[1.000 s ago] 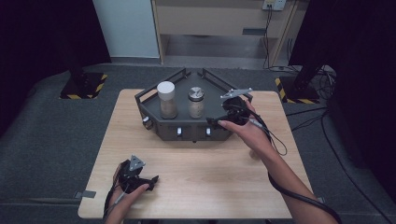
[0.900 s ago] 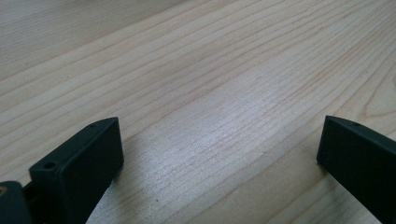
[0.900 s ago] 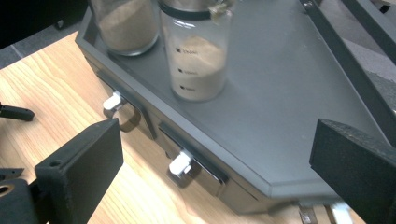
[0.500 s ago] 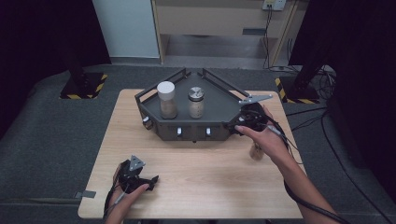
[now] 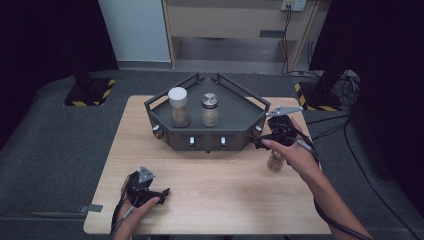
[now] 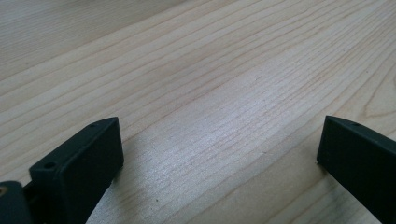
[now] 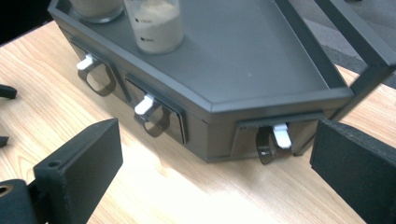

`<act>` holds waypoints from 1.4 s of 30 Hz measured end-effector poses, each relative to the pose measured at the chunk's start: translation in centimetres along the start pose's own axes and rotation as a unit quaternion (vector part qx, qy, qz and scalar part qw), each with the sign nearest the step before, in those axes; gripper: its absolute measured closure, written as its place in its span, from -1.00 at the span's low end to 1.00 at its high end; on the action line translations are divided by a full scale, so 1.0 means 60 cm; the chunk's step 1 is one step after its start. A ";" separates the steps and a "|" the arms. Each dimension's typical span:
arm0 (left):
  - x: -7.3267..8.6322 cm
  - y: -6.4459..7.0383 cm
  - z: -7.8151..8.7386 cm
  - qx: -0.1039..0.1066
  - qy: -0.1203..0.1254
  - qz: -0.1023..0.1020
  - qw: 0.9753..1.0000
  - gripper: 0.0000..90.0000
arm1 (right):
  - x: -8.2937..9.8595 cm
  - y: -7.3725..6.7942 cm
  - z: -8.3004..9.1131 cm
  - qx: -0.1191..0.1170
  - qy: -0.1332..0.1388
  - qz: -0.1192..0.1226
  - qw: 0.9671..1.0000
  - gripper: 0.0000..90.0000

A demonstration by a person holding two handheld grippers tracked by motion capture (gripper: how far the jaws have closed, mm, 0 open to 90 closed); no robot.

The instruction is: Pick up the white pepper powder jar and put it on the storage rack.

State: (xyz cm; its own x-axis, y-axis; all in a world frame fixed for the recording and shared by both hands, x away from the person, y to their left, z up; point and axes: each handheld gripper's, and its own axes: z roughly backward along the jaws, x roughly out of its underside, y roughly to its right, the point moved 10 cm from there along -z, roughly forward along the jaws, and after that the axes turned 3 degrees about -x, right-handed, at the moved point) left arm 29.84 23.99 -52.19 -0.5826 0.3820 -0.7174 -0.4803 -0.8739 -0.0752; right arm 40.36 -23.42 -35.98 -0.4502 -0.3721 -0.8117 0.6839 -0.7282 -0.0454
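**Change since the earlier frames.** The right gripper (image 5: 263, 141) has drawn back from the right front corner of the tray toward the right of the frame. The left gripper (image 5: 159, 194) has stayed at lower left.

**Light wooden table** (image 5: 210, 200). It takes up the middle of the high view.

**Dark grey six-sided metal tray with an open rail** (image 5: 235, 117). It stands on the table at upper centre.

**Clear jar with a white lid** (image 5: 178, 106) and **clear jar with a metal lid** (image 5: 210, 109). They stand upright and side by side on the left half of the tray floor, both holding a pale powder. In the right gripper view the nearer one (image 7: 154, 23) is at top left.

**Small jar with brownish contents** (image 5: 274, 162). It is at centre right on the table, just under the right hand (image 5: 295, 150) and partly hidden by it. Whether the hand touches it cannot be told.

**Right gripper** (image 7: 219, 158). Its black jaws stand wide apart with nothing between them, facing the tray's front wall.

**Left gripper** (image 6: 219, 154). Its jaws are wide apart over bare wood.

**White-tipped latches** (image 7: 282, 135). Three show on the tray's front wall. The nearest is at lower right in the right gripper view, and the other two are up and to its left.
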 end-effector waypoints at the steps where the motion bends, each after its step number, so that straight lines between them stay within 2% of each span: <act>1: 0.000 0.000 0.000 0.000 0.000 0.000 1.000 -1.00 | 0.003 0.001 0.002 0.001 0.000 0.000 1.000 -0.95; 3: 0.000 0.000 0.000 0.000 0.000 0.000 1.000 -1.00 | 0.009 0.005 0.007 0.008 0.001 -0.001 1.000 -0.94; 20: 0.000 0.000 0.000 0.000 0.000 0.000 1.000 -1.00 | 0.042 0.023 0.037 0.017 0.005 -0.013 1.000 -0.95; 34: 0.000 0.000 0.000 0.000 0.000 0.000 1.000 -1.00 | 0.081 0.027 0.053 0.021 0.001 -0.016 1.000 -0.95; 42: 0.000 0.000 0.000 0.000 0.000 0.000 1.000 -1.00 | 0.105 0.034 0.052 0.028 -0.008 -0.020 0.999 -0.95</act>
State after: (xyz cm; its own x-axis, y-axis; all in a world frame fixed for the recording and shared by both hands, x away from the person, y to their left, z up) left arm 29.85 23.99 -52.19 -0.5825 0.3823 -0.7173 -0.4805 -0.8737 -0.0754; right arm 37.14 -29.06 -39.35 -0.4852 -0.3515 -0.8007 0.6329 -0.7730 -0.0442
